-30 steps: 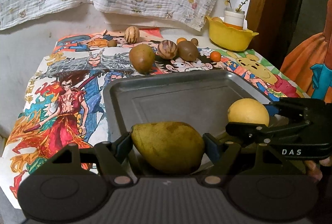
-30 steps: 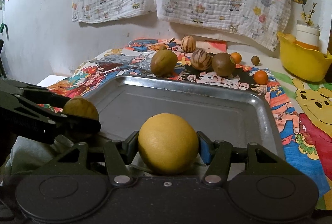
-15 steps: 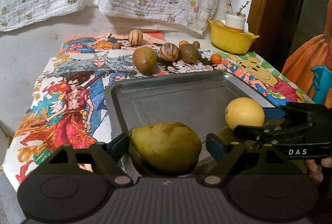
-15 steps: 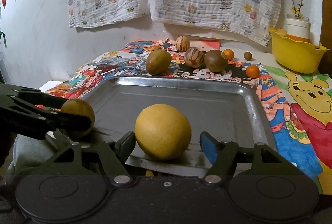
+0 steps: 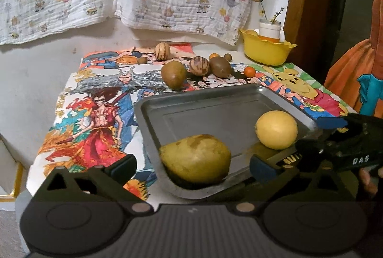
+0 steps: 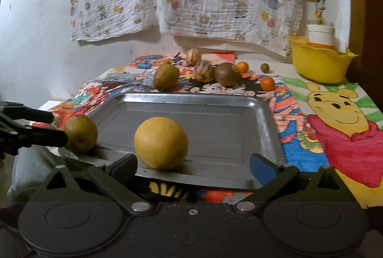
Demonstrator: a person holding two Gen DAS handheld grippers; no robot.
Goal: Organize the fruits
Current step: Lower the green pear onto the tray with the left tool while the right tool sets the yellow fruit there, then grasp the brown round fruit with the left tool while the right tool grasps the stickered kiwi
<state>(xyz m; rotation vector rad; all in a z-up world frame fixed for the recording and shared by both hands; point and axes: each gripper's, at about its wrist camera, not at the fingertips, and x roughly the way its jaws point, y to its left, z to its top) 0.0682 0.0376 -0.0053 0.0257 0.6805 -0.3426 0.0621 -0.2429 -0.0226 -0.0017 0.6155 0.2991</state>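
Note:
A yellow-green mango (image 5: 196, 158) lies in the near left corner of the metal tray (image 5: 148, 105). My left gripper (image 5: 191, 167) has its jaws opening wide around it, and the pads stand clear of the fruit. A round yellow citrus (image 6: 160, 142) rests on the tray's (image 6: 191, 97) near edge. My right gripper (image 6: 192, 164) is opening too; the citrus sits just ahead of its left finger without touching. The left wrist view shows the citrus (image 5: 276, 129) with the right gripper's fingers (image 5: 331, 123) beside it.
Beyond the tray, on the cartoon-print cloth, lie a brownish-green fruit (image 5: 173, 74), two striped fruits (image 5: 199, 66), a brown one (image 5: 219, 66) and small oranges (image 5: 249, 71). A yellow bowl (image 5: 265, 52) holding a white jar stands at the back right. A wall with hung cloth closes the far side.
Both grippers have let go: the left off the mango, the right off the citrus. Their jaws spread wide and both drew back from the tray, leaving the fruits resting in it.

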